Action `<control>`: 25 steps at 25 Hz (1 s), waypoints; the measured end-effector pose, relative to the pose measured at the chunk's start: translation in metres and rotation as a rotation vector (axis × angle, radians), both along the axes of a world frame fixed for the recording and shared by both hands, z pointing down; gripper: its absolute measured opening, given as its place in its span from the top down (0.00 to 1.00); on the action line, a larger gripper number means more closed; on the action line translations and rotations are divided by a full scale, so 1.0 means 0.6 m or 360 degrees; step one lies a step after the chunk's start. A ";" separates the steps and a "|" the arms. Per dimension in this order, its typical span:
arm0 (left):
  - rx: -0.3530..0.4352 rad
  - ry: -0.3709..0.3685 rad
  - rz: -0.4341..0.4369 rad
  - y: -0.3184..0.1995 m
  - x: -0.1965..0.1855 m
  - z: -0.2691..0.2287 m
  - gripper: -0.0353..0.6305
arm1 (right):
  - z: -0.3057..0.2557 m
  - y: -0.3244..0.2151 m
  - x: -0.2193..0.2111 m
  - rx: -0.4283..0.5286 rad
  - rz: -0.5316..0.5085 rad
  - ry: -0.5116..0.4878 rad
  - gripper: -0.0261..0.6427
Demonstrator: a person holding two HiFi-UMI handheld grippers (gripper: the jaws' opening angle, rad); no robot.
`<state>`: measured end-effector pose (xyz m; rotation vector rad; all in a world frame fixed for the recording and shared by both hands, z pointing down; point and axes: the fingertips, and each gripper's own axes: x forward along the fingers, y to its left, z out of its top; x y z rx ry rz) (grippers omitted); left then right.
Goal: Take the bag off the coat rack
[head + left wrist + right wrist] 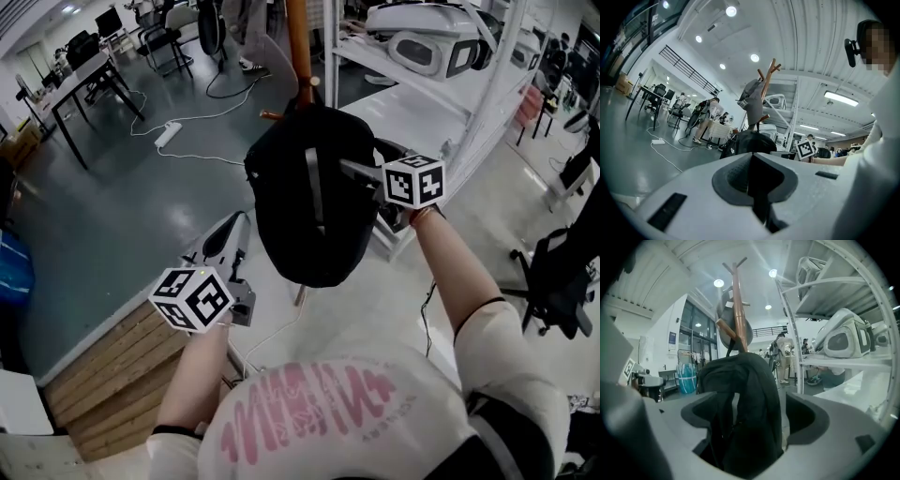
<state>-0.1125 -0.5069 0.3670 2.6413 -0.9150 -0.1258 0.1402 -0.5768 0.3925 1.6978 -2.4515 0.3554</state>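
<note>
Right gripper view showed the right gripper with jaws spread wide around the black bag, its fabric between them but not pinched (a gap showed at the right jaw). The bag hung from a peg of the coat rack. The left gripper, nearer and leftward, was closed and empty. The step in hand looked like taking hold; the next move called for closing on the fabric, then lifting it clear of the peg.

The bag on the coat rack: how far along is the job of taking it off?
Done: nothing yet; the black bag hangs on the coat rack. In hand: the right gripper has its jaws wide apart around the bag, not pressing on it. The left gripper is shut and empty, away from the bag. Left: close on the bag and lift it off the rack.
</note>
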 end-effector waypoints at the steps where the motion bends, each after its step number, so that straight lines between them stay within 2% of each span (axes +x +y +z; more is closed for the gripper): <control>1: -0.0007 -0.0006 -0.0001 -0.002 0.000 0.002 0.94 | 0.003 -0.006 -0.003 0.0009 0.0004 0.0010 0.28; 6: -0.0001 -0.0040 0.0013 -0.019 0.014 0.005 0.94 | 0.018 -0.029 -0.008 0.0011 0.0063 0.0009 0.29; 8: -0.0002 -0.0033 0.0027 -0.024 0.023 0.003 0.94 | 0.022 -0.032 -0.001 -0.0006 0.0114 0.0076 0.37; 9: -0.0007 -0.0016 0.0037 -0.024 0.028 0.002 0.94 | 0.024 -0.032 0.005 -0.0013 0.0144 0.0121 0.48; 10: -0.0011 0.0004 0.0049 -0.022 0.033 0.001 0.94 | 0.027 -0.032 0.009 -0.0018 0.0166 0.0146 0.52; 14: -0.0052 0.0029 0.0098 -0.014 0.055 0.014 0.94 | 0.031 -0.032 0.013 -0.0036 0.0190 0.0090 0.57; 17: -0.0102 0.0053 0.0124 -0.009 0.068 0.023 0.94 | 0.037 -0.031 0.013 -0.0100 0.0208 0.0131 0.62; 21: -0.0052 0.0050 0.0114 -0.014 0.077 0.010 0.94 | 0.043 -0.030 0.011 -0.0169 0.0200 0.0208 0.67; 25: -0.0020 0.0054 0.0086 -0.023 0.086 -0.002 0.94 | 0.044 -0.029 0.017 -0.0164 0.0212 0.0223 0.71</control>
